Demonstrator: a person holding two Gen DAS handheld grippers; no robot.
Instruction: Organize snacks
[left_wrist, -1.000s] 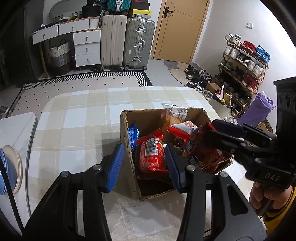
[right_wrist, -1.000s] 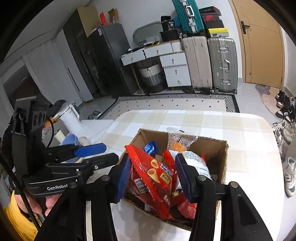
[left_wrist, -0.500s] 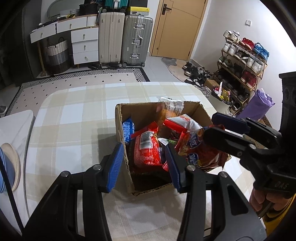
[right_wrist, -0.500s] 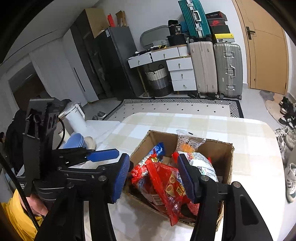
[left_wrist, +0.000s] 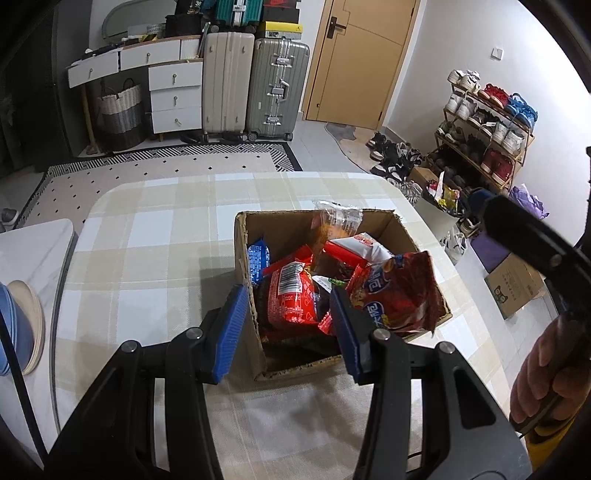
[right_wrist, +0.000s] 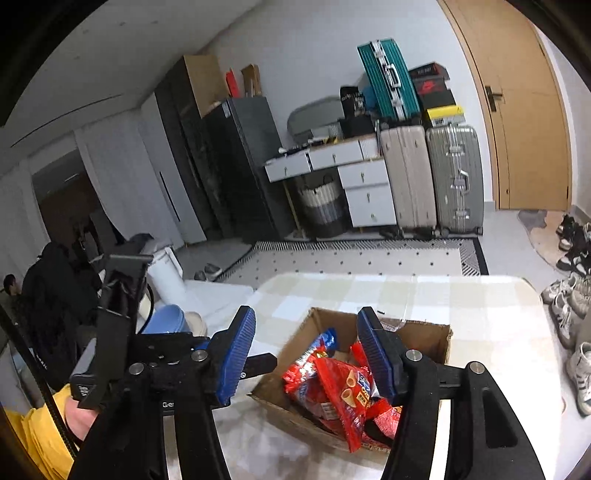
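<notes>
Right gripper (right_wrist: 306, 354), jaws opening w/ nothing between, has lifted off red snack bag (right_wrist: 338, 391), now dropped into cardboard box (left_wrist: 245, 258) at worktop's (left_wrist: 147, 258) 3 o'clock; left gripper (left_wrist: 286, 328) jaws straddle box corner—spread, not pinching.

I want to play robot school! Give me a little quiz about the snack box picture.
1. True or false: the cardboard box sits on the floor.
2. In the left wrist view, what colour is the packet leaning against the box's left wall? A) green B) blue C) yellow
3. Fill in: ___ suitcases stand on the floor next to the white drawers.

Key: 1. False, it sits on the checked table. 2. B. 3. Two.
</notes>
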